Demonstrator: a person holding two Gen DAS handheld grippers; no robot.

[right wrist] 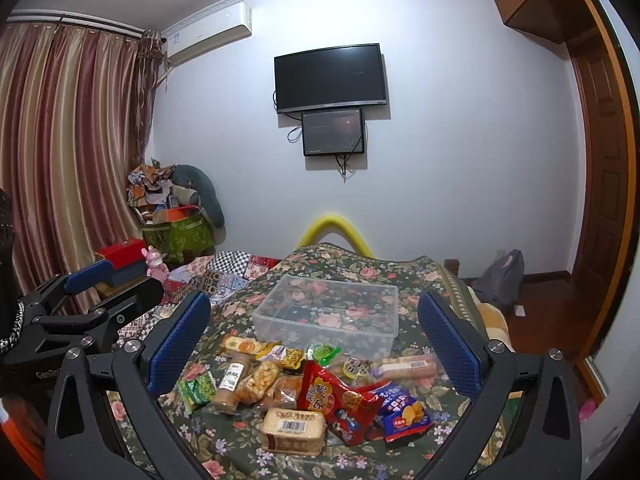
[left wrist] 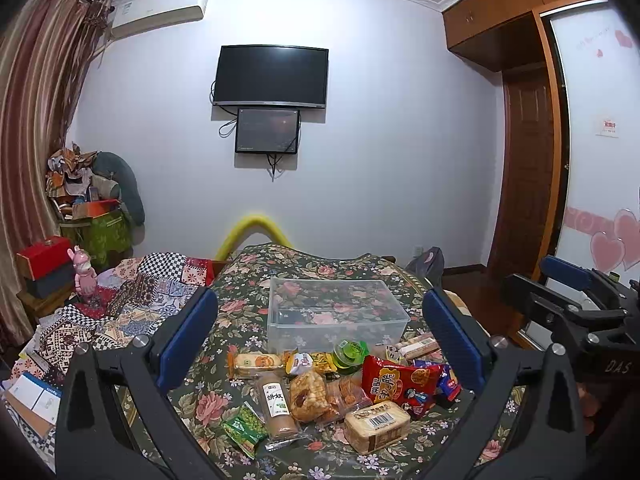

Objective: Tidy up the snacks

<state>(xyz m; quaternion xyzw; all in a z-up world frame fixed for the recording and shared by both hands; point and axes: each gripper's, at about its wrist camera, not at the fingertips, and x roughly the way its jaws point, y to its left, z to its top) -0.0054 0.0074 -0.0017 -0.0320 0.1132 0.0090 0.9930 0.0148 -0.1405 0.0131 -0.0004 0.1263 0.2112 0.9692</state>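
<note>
A clear plastic box (left wrist: 336, 314) (right wrist: 330, 312) stands empty on the floral cloth, behind a heap of several snack packs. In the heap are a red chip bag (left wrist: 400, 384) (right wrist: 340, 400), a tan barcode pack (left wrist: 376, 424) (right wrist: 294, 428), a brown biscuit tube (left wrist: 276, 404) (right wrist: 230, 386), a green pea pack (left wrist: 244, 430) (right wrist: 198, 390), a green jelly cup (left wrist: 348, 354) (right wrist: 322, 352) and a blue chip bag (right wrist: 404, 416). My left gripper (left wrist: 320, 344) is open above the heap, holding nothing. My right gripper (right wrist: 316, 340) is open too, also above the heap.
The floral cloth (left wrist: 248, 304) covers a raised surface beside a patchwork quilt (left wrist: 132, 300). A pink figurine (left wrist: 84, 278) and red box (left wrist: 42, 256) sit at the left. A yellow foam arch (left wrist: 254, 226) rises behind. The right gripper's body (left wrist: 576, 308) shows at the right.
</note>
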